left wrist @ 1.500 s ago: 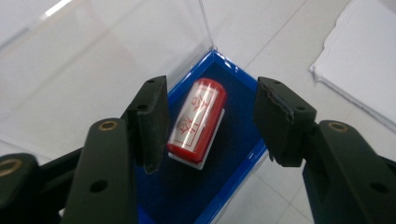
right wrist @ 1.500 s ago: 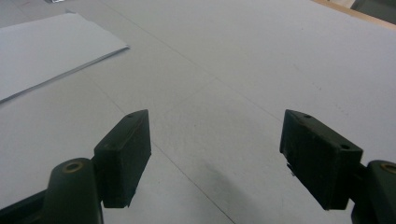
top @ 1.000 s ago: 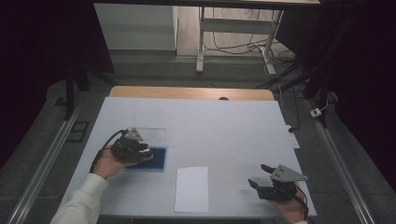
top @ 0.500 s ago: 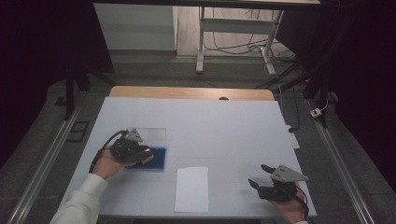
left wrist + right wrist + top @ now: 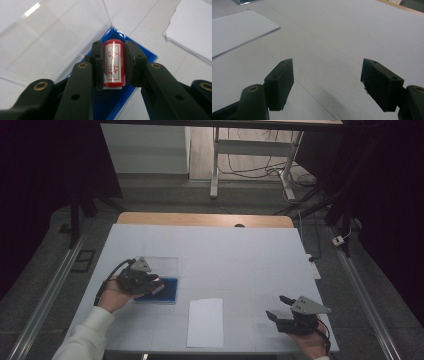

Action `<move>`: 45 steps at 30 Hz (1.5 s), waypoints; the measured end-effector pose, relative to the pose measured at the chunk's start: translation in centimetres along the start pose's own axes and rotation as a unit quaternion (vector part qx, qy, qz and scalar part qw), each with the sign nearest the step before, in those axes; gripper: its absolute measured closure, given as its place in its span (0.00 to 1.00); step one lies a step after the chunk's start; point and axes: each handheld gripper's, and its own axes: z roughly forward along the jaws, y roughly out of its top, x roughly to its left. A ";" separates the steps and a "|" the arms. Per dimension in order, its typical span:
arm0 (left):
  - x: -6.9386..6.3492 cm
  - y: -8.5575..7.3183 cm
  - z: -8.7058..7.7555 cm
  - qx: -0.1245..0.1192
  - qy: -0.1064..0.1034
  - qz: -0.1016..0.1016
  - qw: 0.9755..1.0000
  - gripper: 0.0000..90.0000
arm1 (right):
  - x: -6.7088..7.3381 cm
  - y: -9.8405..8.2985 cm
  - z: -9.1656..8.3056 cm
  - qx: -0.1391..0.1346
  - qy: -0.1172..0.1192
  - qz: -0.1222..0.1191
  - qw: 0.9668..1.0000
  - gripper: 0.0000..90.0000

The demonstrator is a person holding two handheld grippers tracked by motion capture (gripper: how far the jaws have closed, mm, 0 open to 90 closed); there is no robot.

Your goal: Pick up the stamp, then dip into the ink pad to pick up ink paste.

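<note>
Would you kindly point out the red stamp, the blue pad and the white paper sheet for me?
red stamp (image 5: 113, 63): left gripper view, middle of its printed barrel.
blue pad (image 5: 169, 289): high view, bare right part.
white paper sheet (image 5: 206, 322): high view, its centre.

White-covered table (image 5: 240, 255) with a wooden far edge. Left gripper (image 5: 150, 284) in the person's left hand, over a blue tray (image 5: 169, 291) that lies against a clear sheet (image 5: 162, 265) at the table's left, a red item between its jaws; white paper (image 5: 206, 322) near the front edge at centre. Right gripper (image 5: 280, 311) at front right, jaws apart, well clear of the paper.
</note>
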 end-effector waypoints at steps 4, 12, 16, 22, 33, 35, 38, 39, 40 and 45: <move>-0.1 0.6 -1.2 -0.016 0.001 -0.004 1.000 0.79 | -0.1 -0.1 0.1 0.003 -0.001 -0.002 1.000 0.29; -0.5 1.3 -2.8 -0.033 -0.005 -0.009 0.999 0.79 | -0.4 -0.4 -0.2 0.001 -0.007 0.008 1.000 0.30; -0.7 1.4 -3.4 -0.032 -0.006 -0.006 0.999 0.79 | -0.6 -0.5 -0.2 0.002 -0.007 0.012 1.000 0.30; -0.7 1.4 -3.6 -0.026 -0.004 -0.006 1.000 0.79 | -0.5 -0.5 -0.2 0.003 -0.007 0.010 1.000 0.30; -1.1 1.0 -2.7 0.012 0.003 0.003 1.000 0.79 | -0.5 -0.4 -0.3 0.005 -0.011 0.005 1.000 0.30; -1.0 0.8 -2.2 0.020 0.003 0.002 1.000 0.79 | -0.4 -0.4 -0.3 0.003 -0.010 0.005 1.000 0.30; -0.8 0.4 -1.6 0.026 0.002 -0.007 1.000 0.79 | -0.4 -0.4 -0.3 0.006 -0.011 0.008 1.000 0.30; -0.8 0.3 -1.5 0.029 0.002 -0.006 1.000 0.79 | -0.4 -0.4 -0.3 0.003 -0.011 0.008 1.000 0.30; -0.8 0.2 -1.5 0.031 0.003 -0.007 0.999 0.79 | -0.4 -0.4 -0.3 0.003 -0.011 0.008 1.000 0.30; -0.5 -0.2 -1.2 0.040 0.007 -0.012 0.999 0.79 | -0.4 -0.4 -0.4 0.001 -0.011 0.010 1.000 0.30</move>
